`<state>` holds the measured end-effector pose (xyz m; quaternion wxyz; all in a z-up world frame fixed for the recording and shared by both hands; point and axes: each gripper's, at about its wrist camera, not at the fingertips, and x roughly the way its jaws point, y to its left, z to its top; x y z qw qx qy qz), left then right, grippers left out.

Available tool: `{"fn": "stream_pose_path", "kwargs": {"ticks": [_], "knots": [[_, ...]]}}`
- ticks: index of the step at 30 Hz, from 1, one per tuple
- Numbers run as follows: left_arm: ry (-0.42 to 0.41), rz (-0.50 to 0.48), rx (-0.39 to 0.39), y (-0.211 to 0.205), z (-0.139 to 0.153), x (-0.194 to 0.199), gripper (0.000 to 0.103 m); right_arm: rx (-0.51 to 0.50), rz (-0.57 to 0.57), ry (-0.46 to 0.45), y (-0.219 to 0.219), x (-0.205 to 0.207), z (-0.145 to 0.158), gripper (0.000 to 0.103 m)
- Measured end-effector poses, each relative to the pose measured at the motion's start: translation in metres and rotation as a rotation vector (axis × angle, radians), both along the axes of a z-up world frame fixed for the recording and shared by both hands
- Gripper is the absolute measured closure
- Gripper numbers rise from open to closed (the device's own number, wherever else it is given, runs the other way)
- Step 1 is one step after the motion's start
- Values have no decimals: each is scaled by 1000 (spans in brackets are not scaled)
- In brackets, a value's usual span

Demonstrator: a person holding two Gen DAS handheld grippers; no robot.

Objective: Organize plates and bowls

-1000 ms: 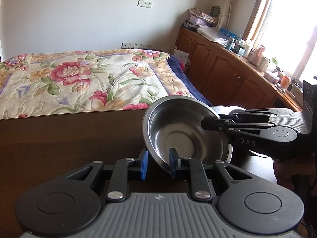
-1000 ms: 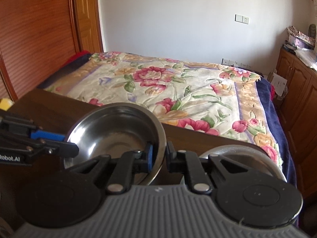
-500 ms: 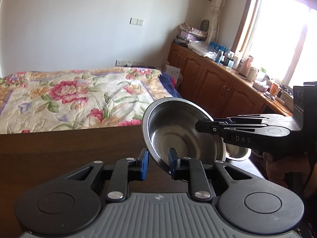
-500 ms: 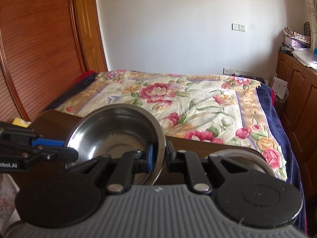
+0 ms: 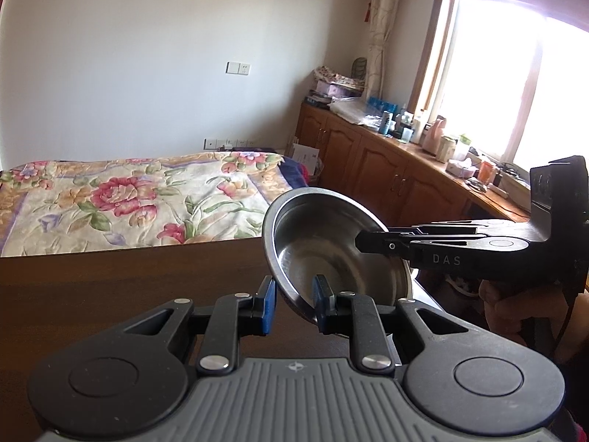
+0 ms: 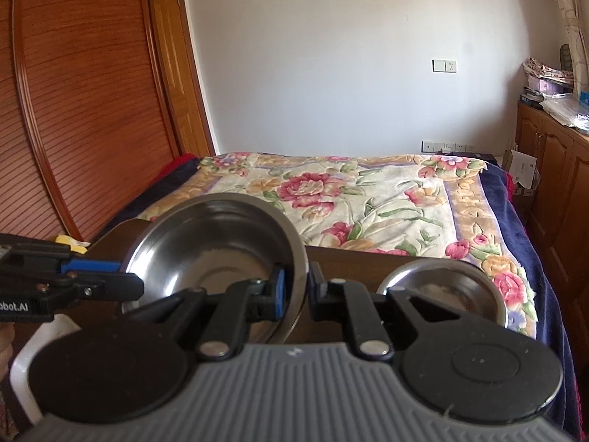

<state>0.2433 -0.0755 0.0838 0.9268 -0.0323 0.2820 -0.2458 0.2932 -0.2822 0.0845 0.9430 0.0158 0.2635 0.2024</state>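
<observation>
- Here, from the left wrist, our left gripper (image 5: pixel 292 300) pinches the rim of a round, shiny steel bowl (image 5: pixel 324 243), tilted above the dark wooden table (image 5: pixel 110 287); our right gripper (image 5: pixel 362 241) clamps its far rim.
- From the right wrist, our right gripper (image 6: pixel 296 291) nips that bowl (image 6: pixel 210 250); a second steel bowl (image 6: pixel 445 287) sits beside it on the table (image 6: pixel 353 261).

Steel bowls: two. First bowl (image 6: pixel 206 254), lower centre-left of right wrist view; same bowl (image 5: pixel 324 243) centre-right of left wrist view. Second bowl (image 6: pixel 445 291), lower right of right wrist view, on dark wooden surface (image 6: pixel 342 261).

Grippers: two. Left gripper (image 5: pixel 291 300), bottom centre of its own view; right gripper (image 6: pixel 296 293), bottom centre of its own.

Beds: one, floral cover (image 6: pixel 360 199), mid-frame.

White tray (image 6: pixel 22 368): one, lower left corner of right wrist view.
</observation>
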Motion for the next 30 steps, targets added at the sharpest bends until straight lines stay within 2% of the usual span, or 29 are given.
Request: {"fn": "stream_pose_path", "kwargs": {"ticks": [6,12,30], "knots": [[-16,-24,-12,5,1,-32,80,8,3,-15,-2,-26,3,89],[13,-38,-53,14,-9,-56,80,-1,16,-2,2,-47,-5,89],[85,-58,-56,22,-39,-86,80,-56,33,28,15,-87,-27,89]]}}
